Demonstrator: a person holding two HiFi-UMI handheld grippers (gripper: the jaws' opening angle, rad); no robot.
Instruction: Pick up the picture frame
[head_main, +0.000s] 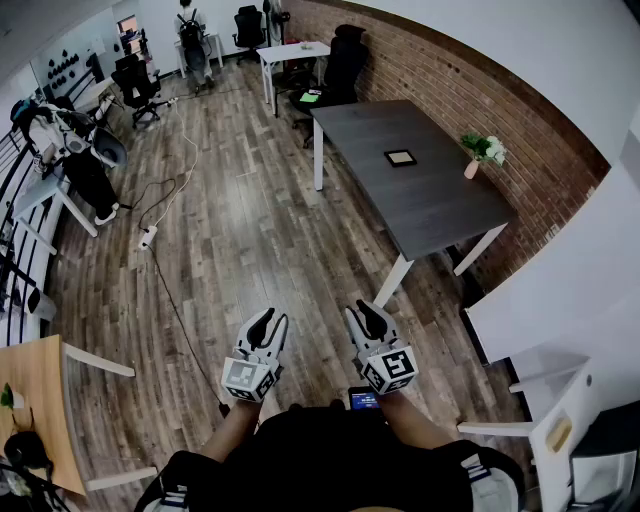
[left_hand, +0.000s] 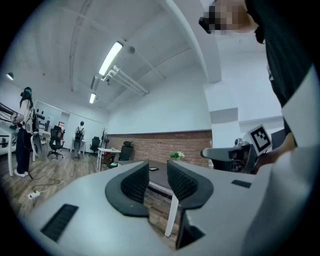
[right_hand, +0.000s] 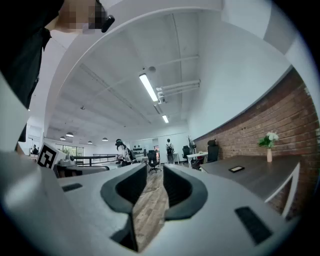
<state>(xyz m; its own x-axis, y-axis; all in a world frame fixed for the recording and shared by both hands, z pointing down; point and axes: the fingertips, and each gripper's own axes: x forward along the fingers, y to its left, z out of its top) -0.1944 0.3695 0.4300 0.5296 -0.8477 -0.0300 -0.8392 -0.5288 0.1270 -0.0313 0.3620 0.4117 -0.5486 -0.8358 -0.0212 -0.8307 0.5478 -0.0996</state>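
Two grippers are held low in front of the person, over the wood floor (head_main: 250, 220). The left gripper (head_main: 268, 320) and the right gripper (head_main: 366, 316) are side by side, and both are well apart from the dark table (head_main: 440, 215).

In the left gripper view, the jaws of the left gripper (left_hand: 158, 175) are seen spread open. Nothing is held between them (only the far table and a white table leg show through the gap). In the right gripper view, the jaws of the right gripper (right_hand: 155, 180) are spread open too. Only bare floor is seen in the gap.

The picture frame (head_main: 400, 157) is laid flat near the middle of the table, about halfway between its two long edges. It is touched by neither gripper. It is seen very small in the left gripper view and off to the right side in the right gripper view (right_hand: 236, 169).

A vase of flowers (head_main: 480, 152) is stood near the table's long edge by the brick wall (head_main: 450, 70). A black chair (head_main: 345, 55) is placed at the table's far end. A white power strip (head_main: 147, 237) is laid on the floor, well to the left.
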